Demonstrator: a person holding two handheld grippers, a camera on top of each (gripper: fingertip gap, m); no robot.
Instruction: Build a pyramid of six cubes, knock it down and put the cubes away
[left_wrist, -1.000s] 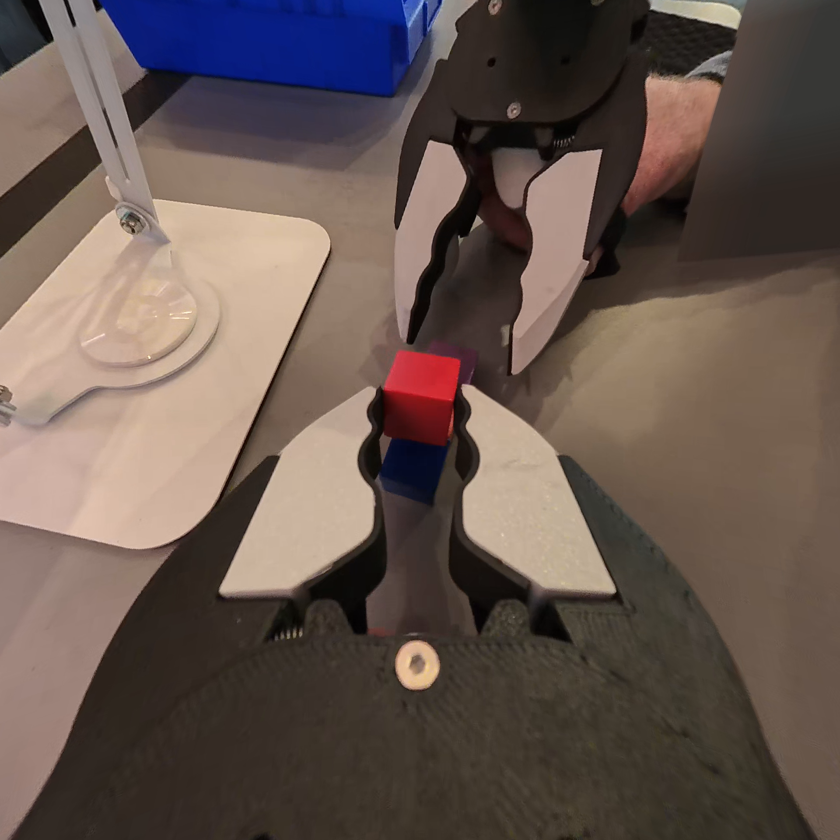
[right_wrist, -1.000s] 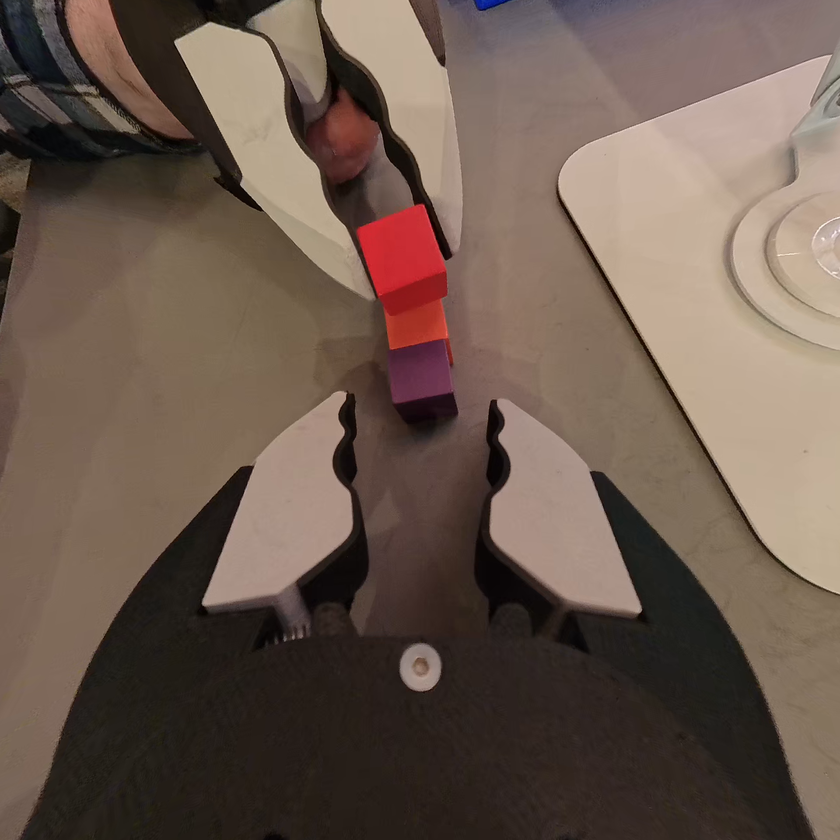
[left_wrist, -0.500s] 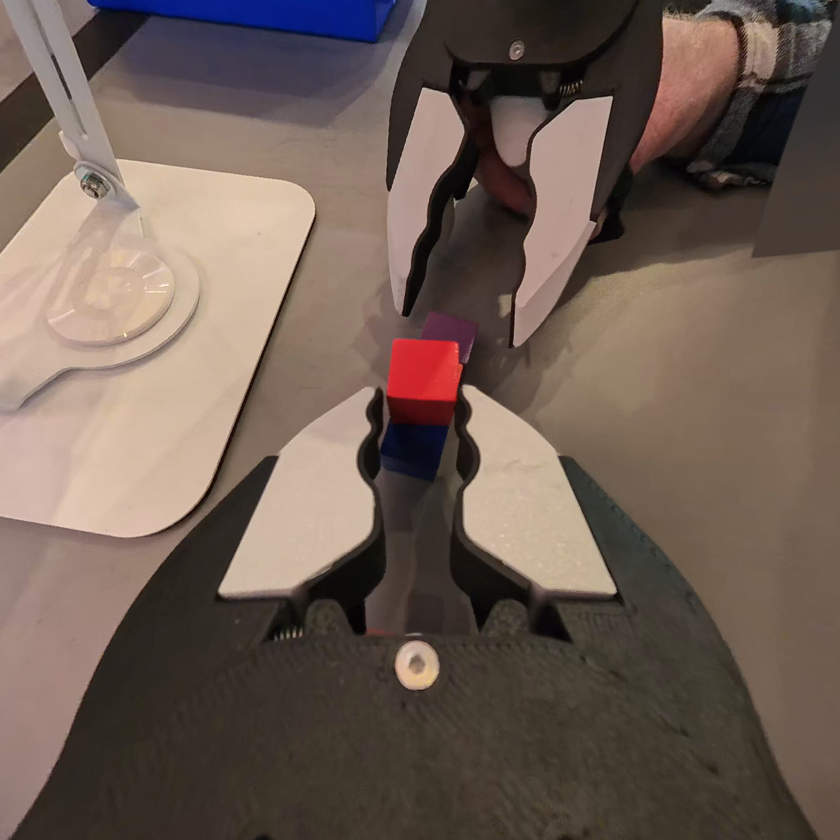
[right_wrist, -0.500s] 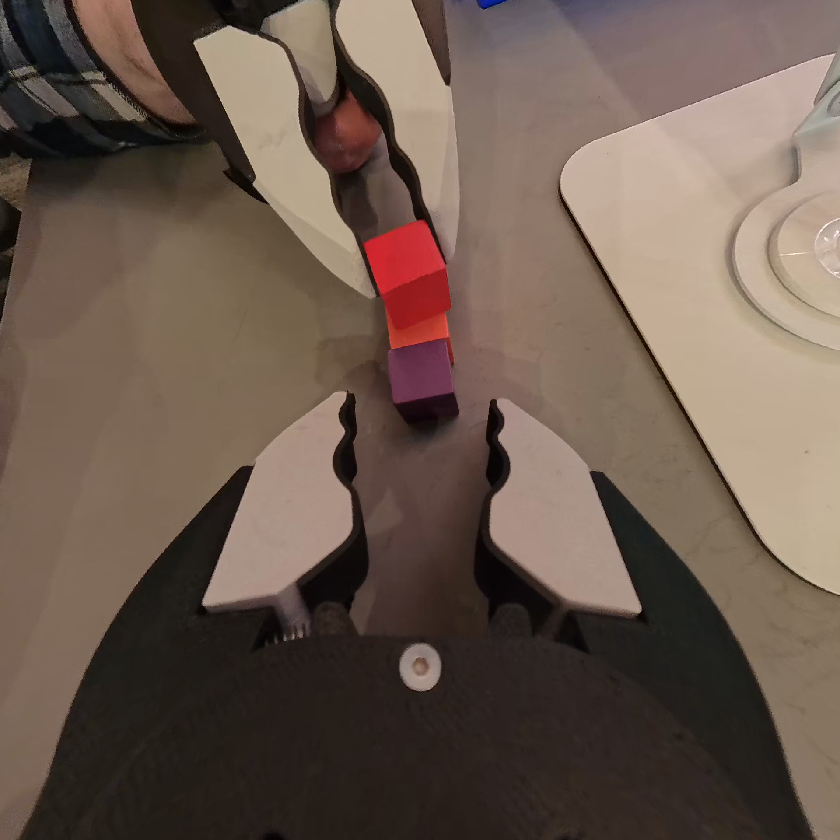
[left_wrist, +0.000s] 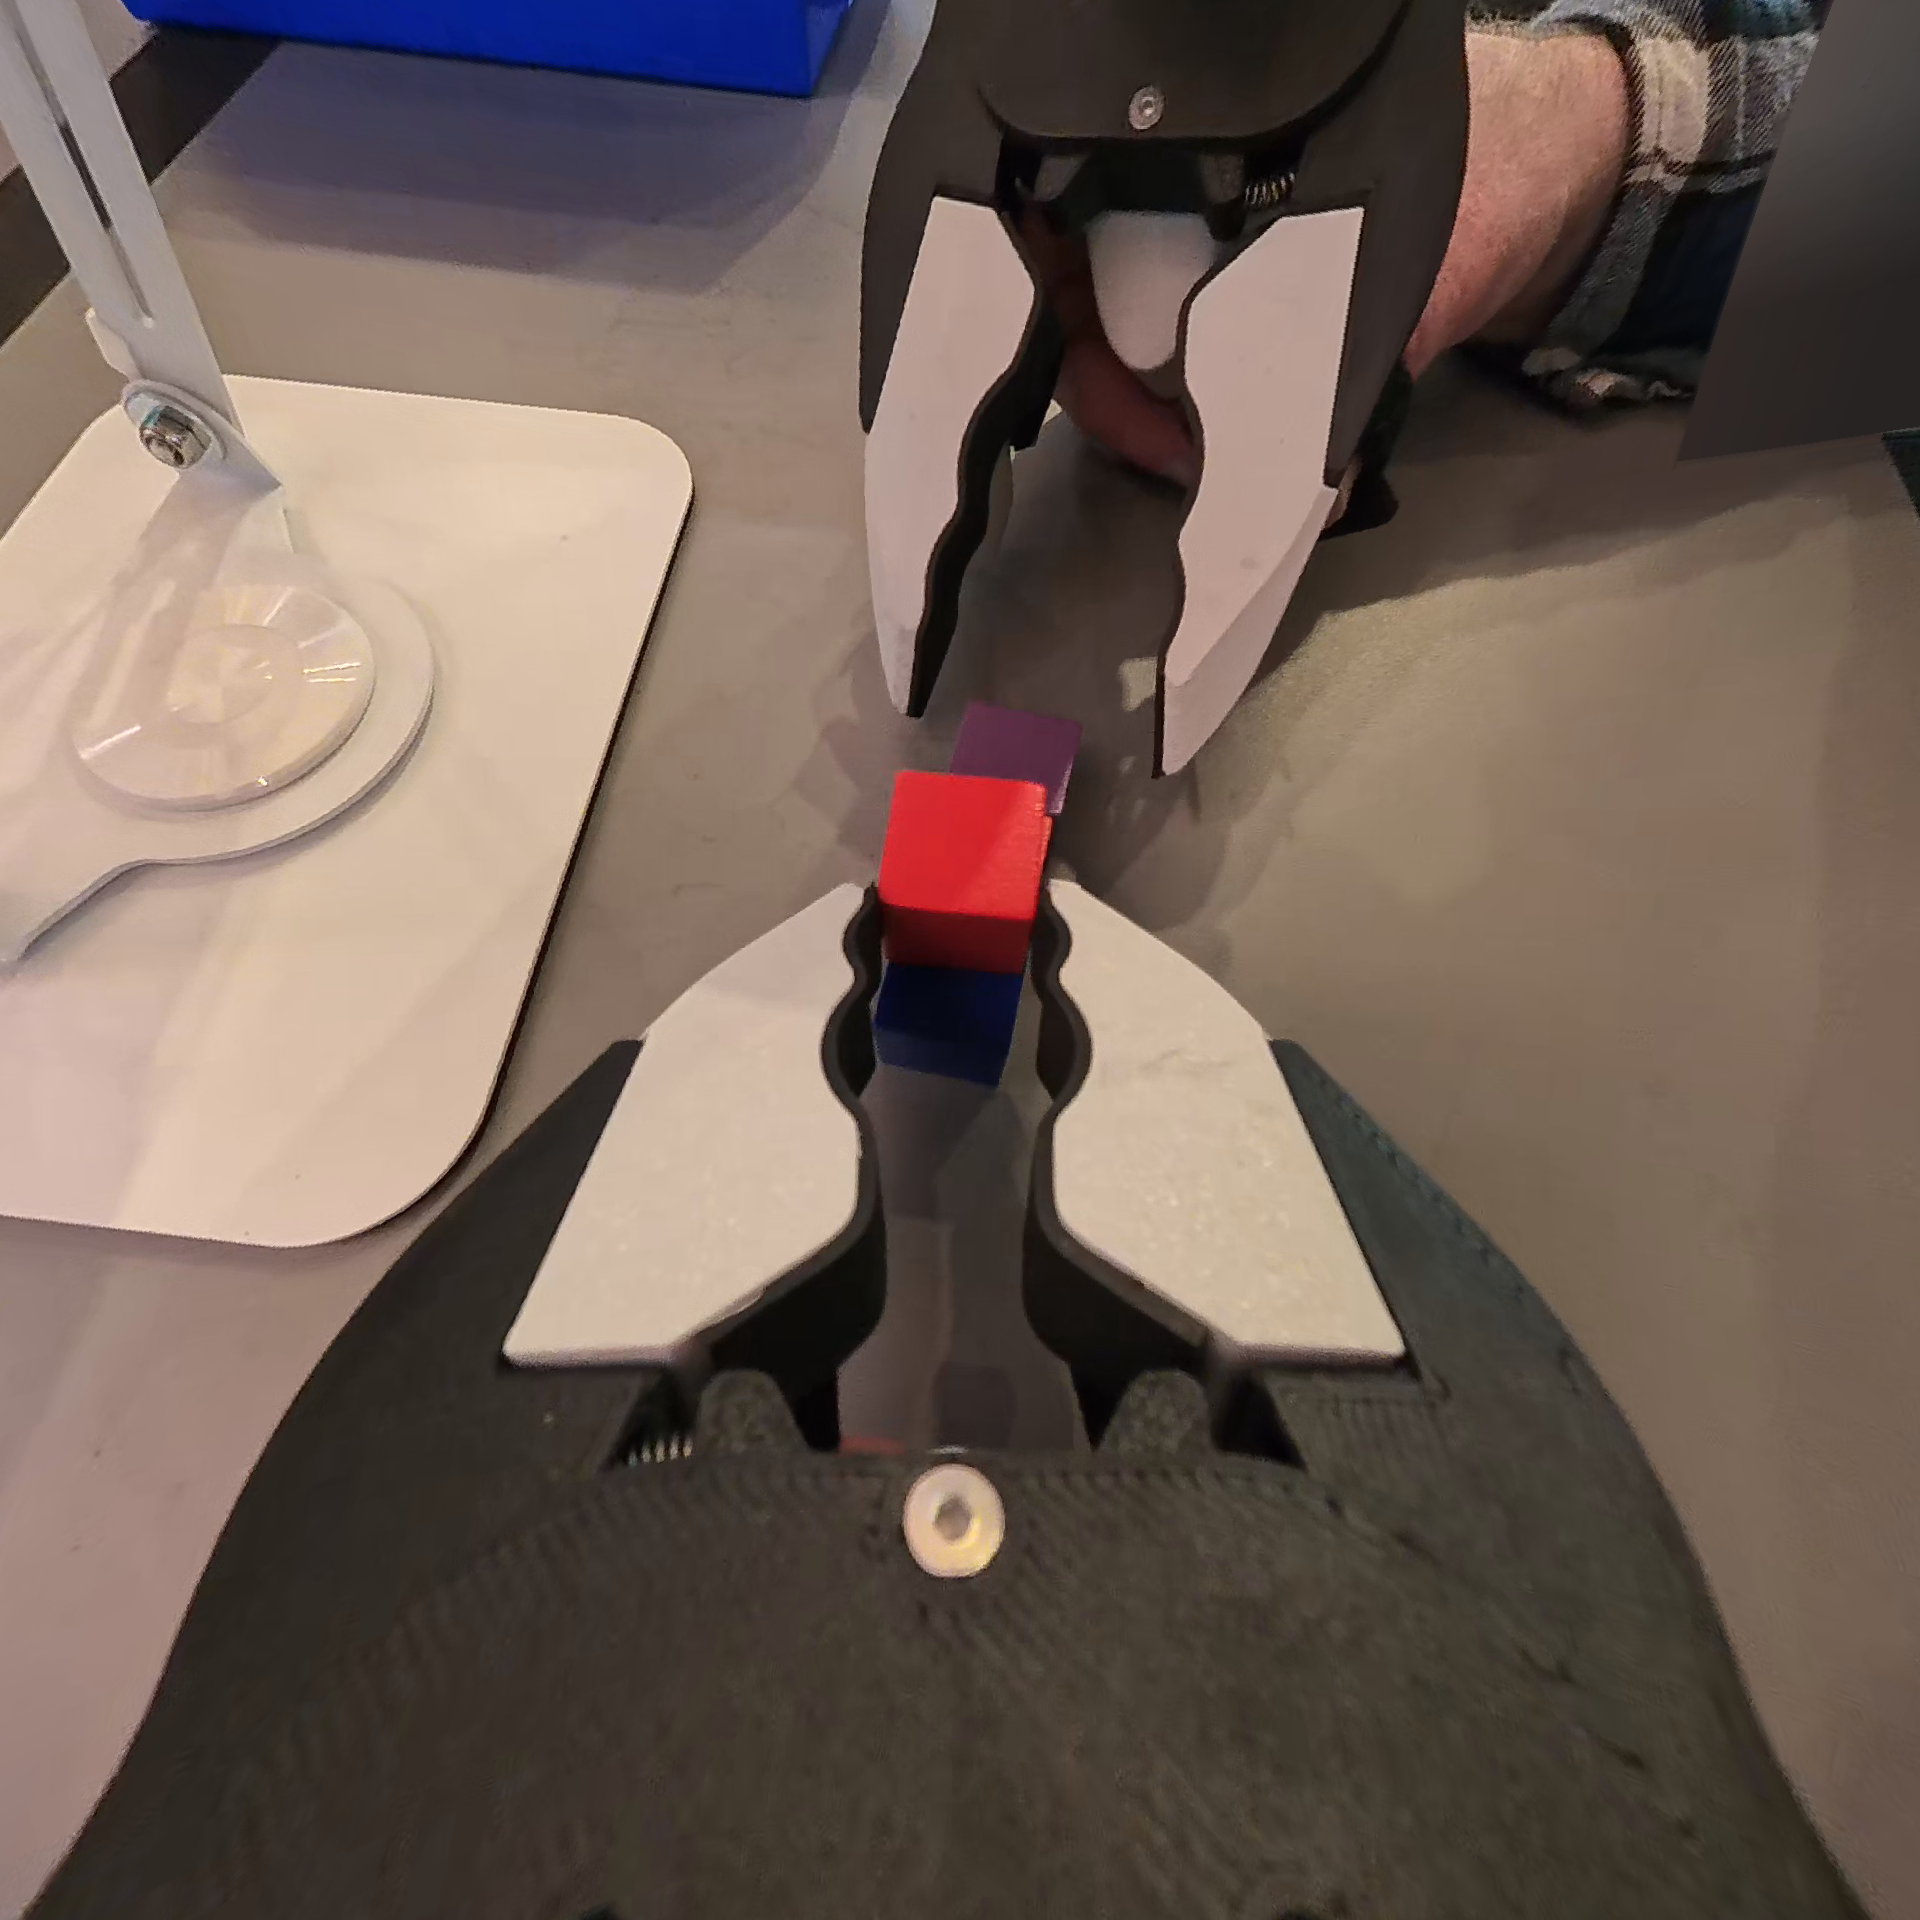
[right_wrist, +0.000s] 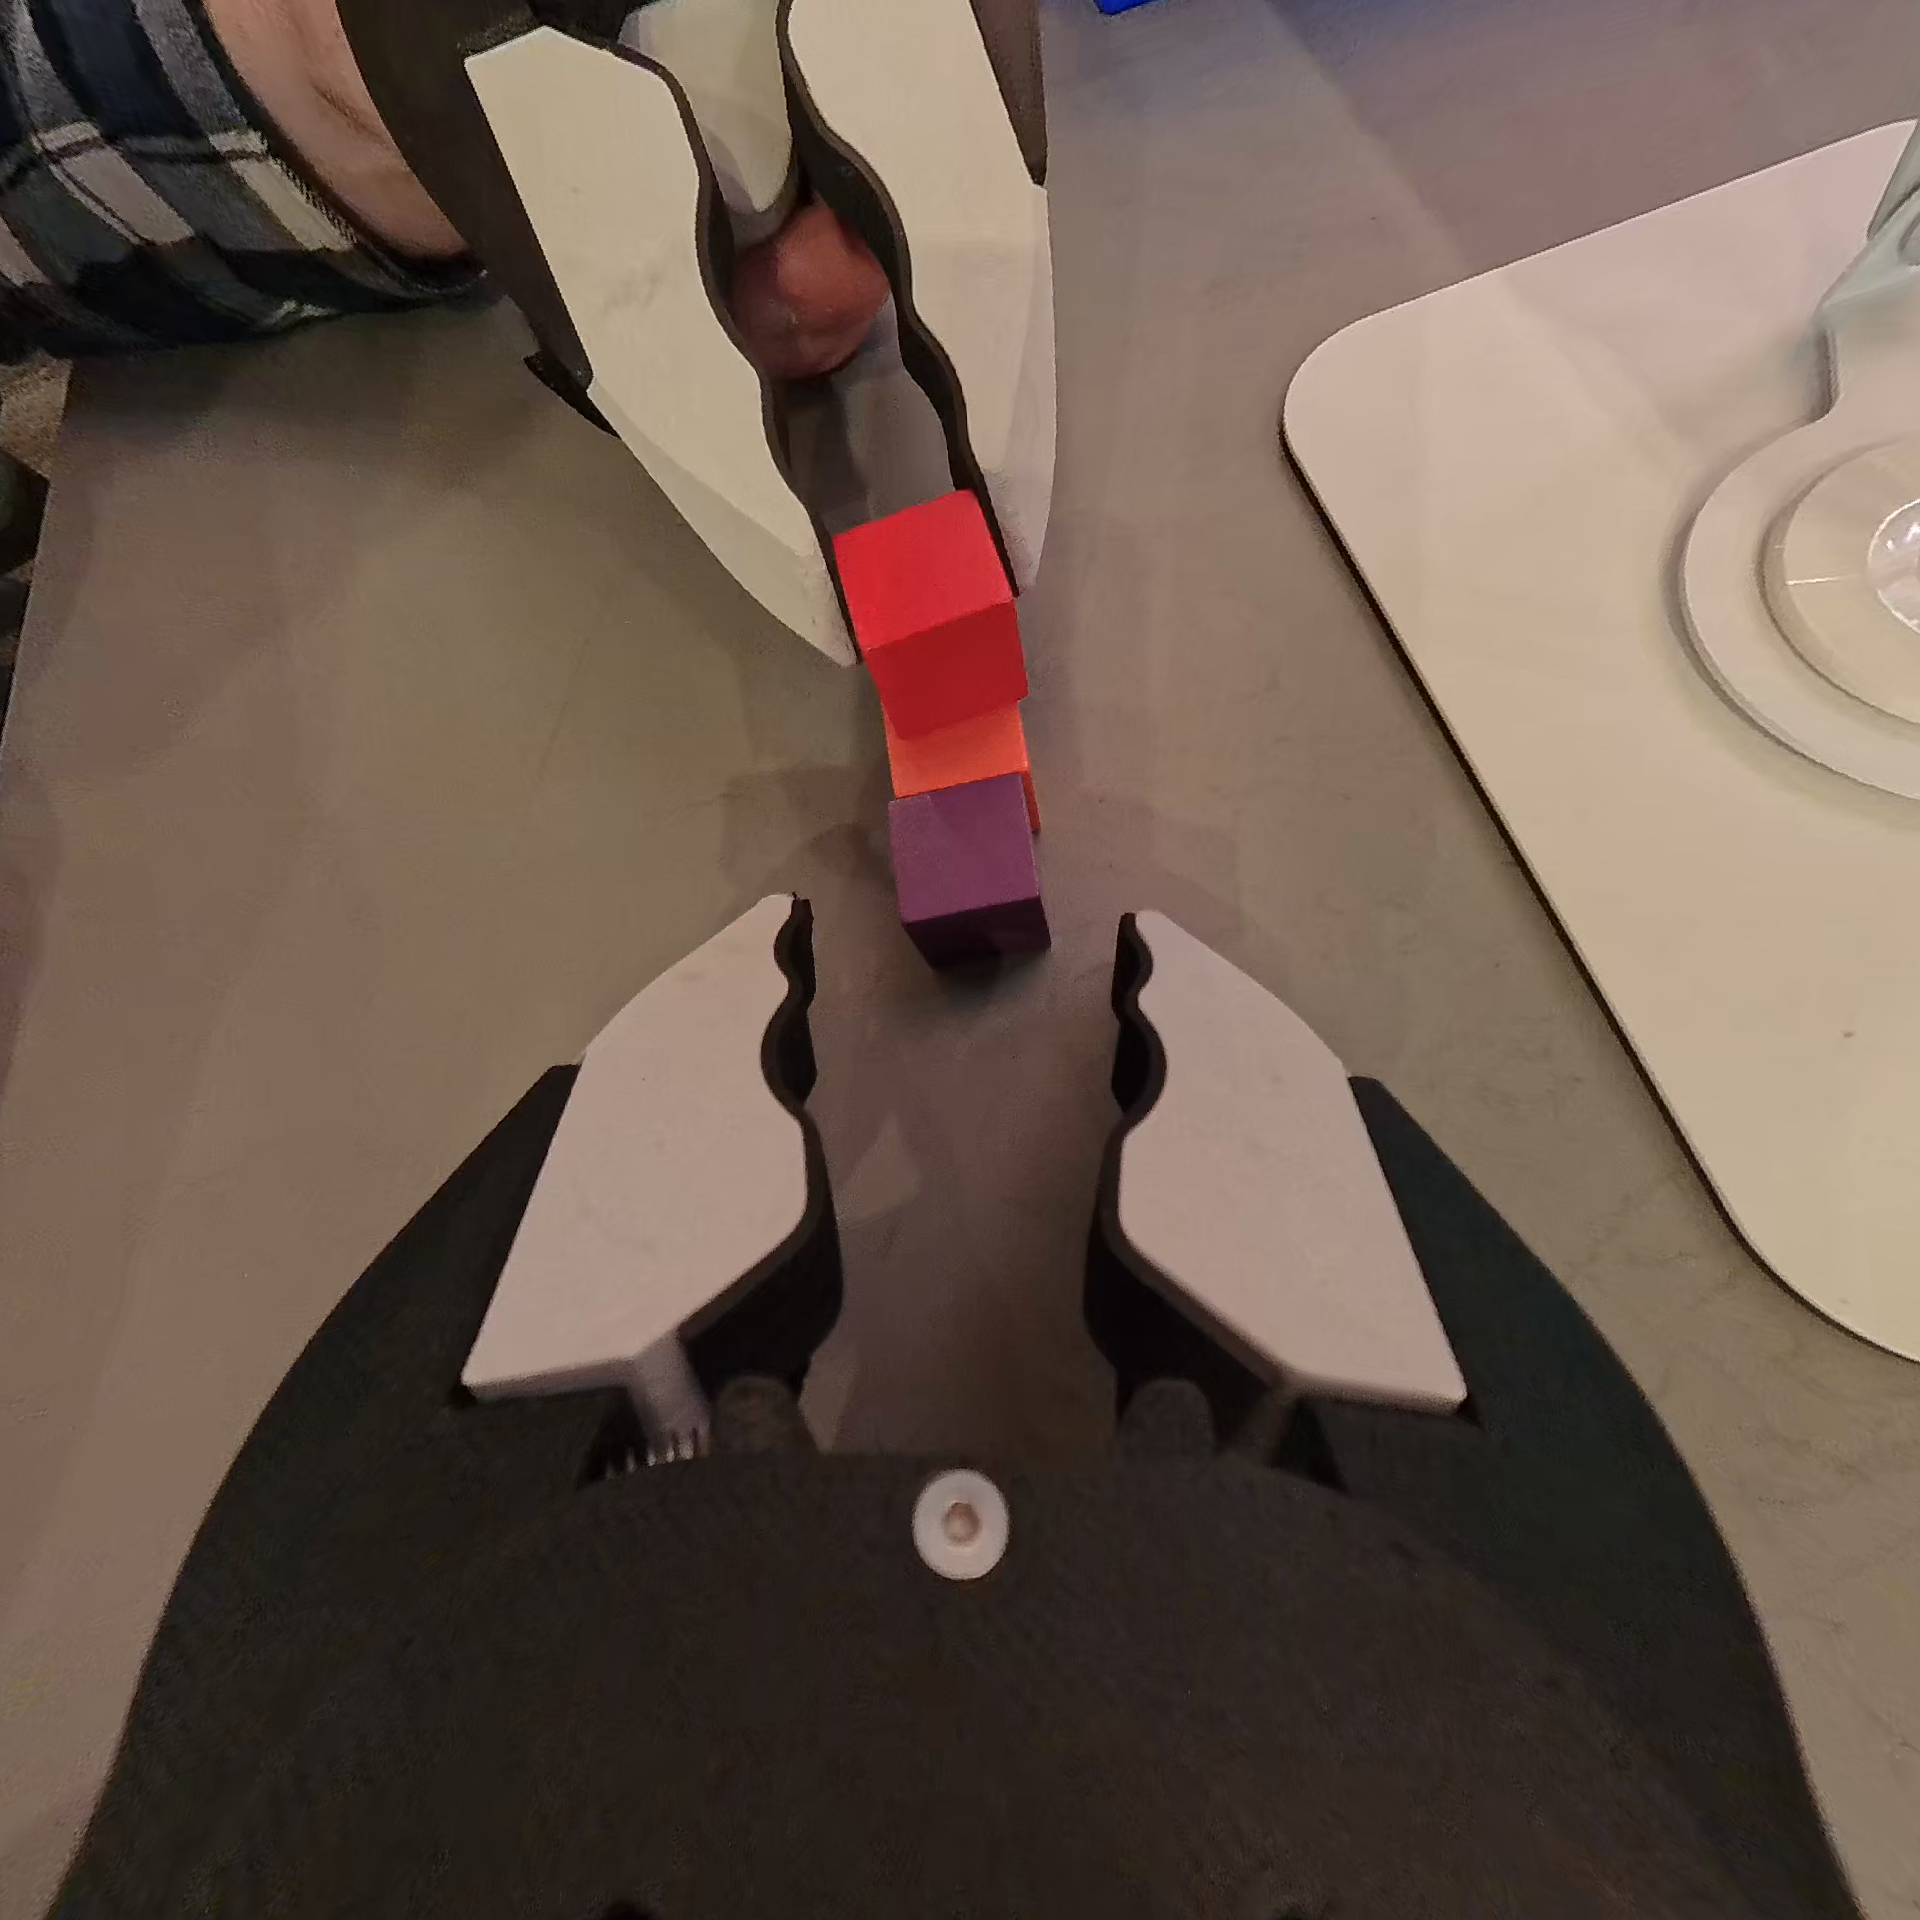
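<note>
My left gripper (left_wrist: 956, 914) is shut on a red cube (left_wrist: 961, 852), with its pads against the cube's two sides. It holds the cube on top of a row of cubes on the grey table. A blue cube (left_wrist: 940, 1029) lies under the red one, and a purple cube (left_wrist: 1013, 748) lies beyond it. In the right wrist view the row runs away from me: purple cube (right_wrist: 961, 868), orange cube (right_wrist: 956, 753), then the red cube (right_wrist: 930, 613) in the left gripper (right_wrist: 935, 623). My right gripper (right_wrist: 961, 925) is open and empty, just short of the purple cube.
A white base plate (left_wrist: 312, 831) with a white stand lies on the left and shows at the right of the right wrist view (right_wrist: 1558, 623). A blue bin (left_wrist: 520, 31) stands at the far edge. A person's hand and plaid sleeve (left_wrist: 1621, 156) are behind the right gripper. The tips of one gripper are about 5 cm away from the tips of the other.
My left gripper has lowered the red cube a little onto the row, still gripping it. The right gripper has stayed open and in place.
</note>
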